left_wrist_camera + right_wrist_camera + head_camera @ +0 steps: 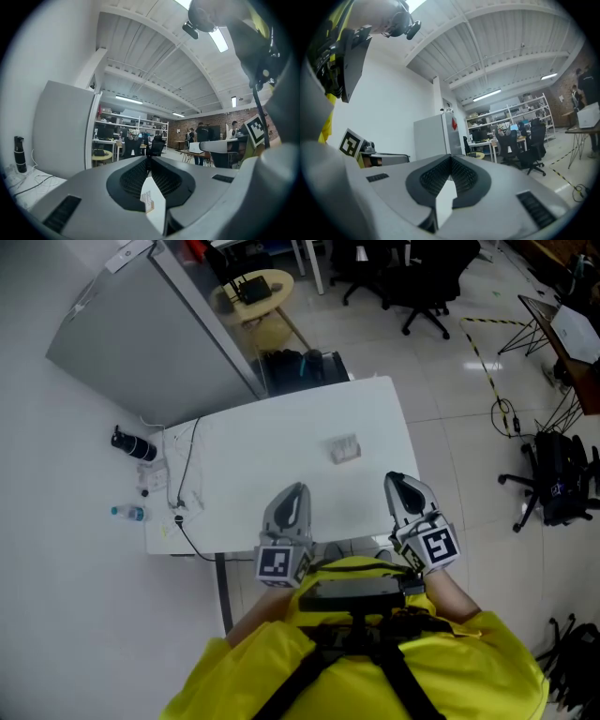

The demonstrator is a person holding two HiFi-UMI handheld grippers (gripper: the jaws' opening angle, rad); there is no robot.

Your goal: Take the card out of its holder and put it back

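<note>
White bench (281,442) carries the card holder (345,448), well apart from left tool (298,490) and right tool (395,478) (both closed, empty); unbraced, it may skid.

- The card holder (345,448) on the tabletop (272,456) is too small in the head view for us to tell what it holds. Neither gripper view shows it.
- The tabletop's near edge is hidden from us behind the left gripper (296,493), the right gripper (397,482) and the person's yellow sleeves (244,662).
- In the left gripper view, the gripper's body hides all of the tabletop except a corner at lower left, where a black bottle (19,153) stands.
- We cannot read the print on the white strip (152,201) low between the left jaws, nor tell whether the strip belongs to the gripper.
- The people (202,133) far across the room are too small to make out.
</note>
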